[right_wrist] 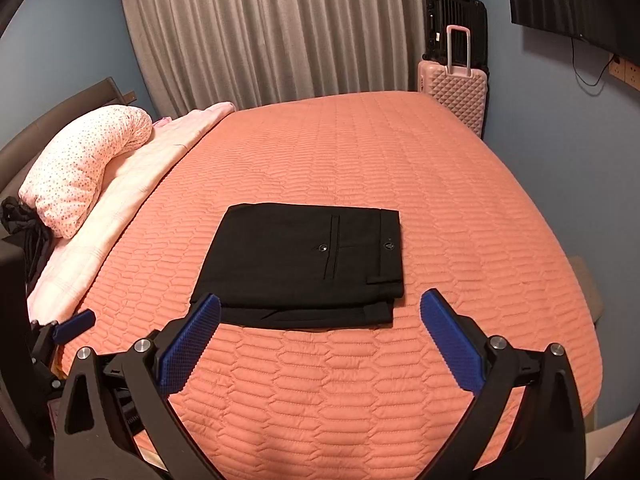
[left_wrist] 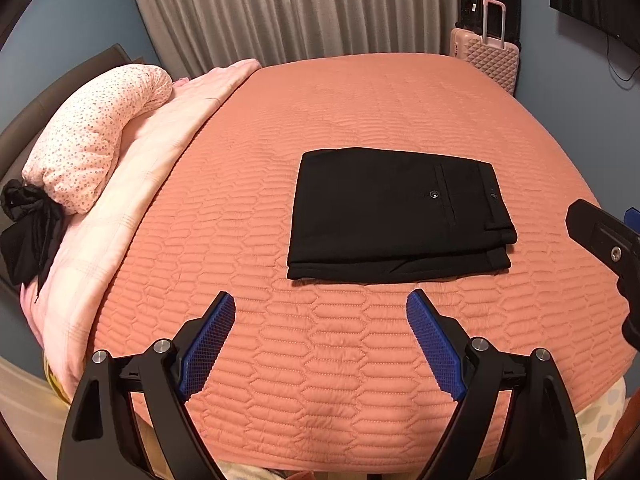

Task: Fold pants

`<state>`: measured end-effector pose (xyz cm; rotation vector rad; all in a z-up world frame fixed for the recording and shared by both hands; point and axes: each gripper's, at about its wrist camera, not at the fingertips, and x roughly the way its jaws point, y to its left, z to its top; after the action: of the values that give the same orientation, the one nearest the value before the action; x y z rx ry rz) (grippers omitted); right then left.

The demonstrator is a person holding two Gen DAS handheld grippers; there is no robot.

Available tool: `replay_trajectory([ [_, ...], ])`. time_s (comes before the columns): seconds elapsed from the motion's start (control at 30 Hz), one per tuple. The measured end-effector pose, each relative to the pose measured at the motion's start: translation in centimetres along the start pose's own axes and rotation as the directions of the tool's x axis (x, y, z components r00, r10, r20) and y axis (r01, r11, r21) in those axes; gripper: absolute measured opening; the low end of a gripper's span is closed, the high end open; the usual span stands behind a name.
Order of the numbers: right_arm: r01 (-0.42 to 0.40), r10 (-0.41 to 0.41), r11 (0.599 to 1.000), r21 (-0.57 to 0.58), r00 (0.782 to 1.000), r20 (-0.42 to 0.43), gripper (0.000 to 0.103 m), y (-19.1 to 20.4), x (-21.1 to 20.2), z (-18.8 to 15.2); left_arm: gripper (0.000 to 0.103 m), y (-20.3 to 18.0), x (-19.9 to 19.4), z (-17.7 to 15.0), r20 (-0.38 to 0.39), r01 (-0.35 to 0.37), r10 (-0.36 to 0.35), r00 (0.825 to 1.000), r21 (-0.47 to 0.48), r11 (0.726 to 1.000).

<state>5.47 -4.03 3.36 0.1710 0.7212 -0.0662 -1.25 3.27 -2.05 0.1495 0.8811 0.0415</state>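
A: The room has blue walls and long grey curtains (right_wrist: 280,32). A big bed (right_wrist: 400,168) with an orange bumpy cover fills most of it.

B: What sits on the bed?

A: At about 9 o'clock there is a spotty pink pillow (left_wrist: 96,136) on a pale pink blanket (left_wrist: 160,136). Past the far corner, at about 1 o'clock, stands a pink suitcase (right_wrist: 454,84) with a black suitcase (right_wrist: 456,20) behind it.

B: And the pants?

A: The black pants (right_wrist: 304,264) lie flat near the middle of the bed, folded into a neat block. The pocket button faces up, and the waist end points to 3 o'clock.

B: Are the tools holding them?

A: No. The left gripper (left_wrist: 320,308) has its blue pads wide apart, over bare cover, near the front edge of the pants. The right gripper (right_wrist: 320,308) is wide apart too. One of its pads is seen over the front left corner of the pants, but I can't tell if it touches.

B: So what now?

A: I think the folding looks done. The bottom layer pokes out a bit at 6 o'clock. To do it well, nudge that edge in gently and pat it flat. Don't pull the top layer, or the stack may slide.
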Motion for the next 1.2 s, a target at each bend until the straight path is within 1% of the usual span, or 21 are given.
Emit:
replay_trajectory([
  [0.13,0.068,-0.067,0.997,-0.034,0.998,0.019,0.098,0.8,0.3,-0.1,0.086,0.3,0.4,-0.3,-0.014,0.014,-0.014,1.000,-0.010,1.000],
  [0.2,0.117,-0.113,0.991,-0.065,0.992,0.054,0.098,1.4,0.3,-0.5,0.086,0.4,0.6,-0.4,-0.016,0.024,-0.024,1.000,-0.012,1.000],
  [0.3,0.189,-0.183,0.977,-0.097,0.981,0.066,0.098,2.1,0.5,-1.1,0.086,0.4,1.1,-0.5,-0.024,0.035,-0.035,0.999,-0.001,0.999],
  [0.33,0.197,-0.190,0.974,-0.108,0.979,0.075,0.098,2.3,0.5,-1.2,0.086,0.4,1.2,-0.5,-0.023,0.040,-0.040,0.999,-0.001,0.999],
  [0.43,0.175,-0.168,0.977,-0.121,0.984,0.064,0.098,2.7,0.8,-1.2,0.086,0.5,1.3,-0.3,-0.025,0.045,-0.045,0.999,-0.001,0.999],
  [0.5,0.130,-0.126,0.986,-0.106,0.991,0.043,0.098,2.6,1.1,-1.0,0.086,0.6,1.3,-0.2,-0.017,0.039,-0.039,0.999,-0.004,0.999],
  [0.67,0.056,-0.057,0.997,-0.062,0.998,-0.018,0.098,2.2,1.6,-0.8,0.086,1.0,1.1,0.0,-0.011,0.044,-0.044,0.999,-0.023,0.999],
  [0.77,0.037,-0.038,0.999,-0.032,0.999,-0.030,0.098,1.8,1.5,-0.9,0.086,1.1,0.9,0.1,-0.010,0.046,-0.046,0.999,-0.027,0.999],
  [0.9,0.031,-0.031,1.000,0.001,0.999,-0.031,0.098,1.3,1.2,-0.8,0.086,1.2,0.6,0.2,-0.009,0.049,-0.049,0.999,-0.031,0.998],
  [1.2,0.015,-0.015,1.000,-0.006,1.000,-0.016,0.098,1.4,0.4,-0.4,0.086,1.2,-0.1,0.2,0.002,0.037,-0.037,0.999,-0.031,0.999],
])
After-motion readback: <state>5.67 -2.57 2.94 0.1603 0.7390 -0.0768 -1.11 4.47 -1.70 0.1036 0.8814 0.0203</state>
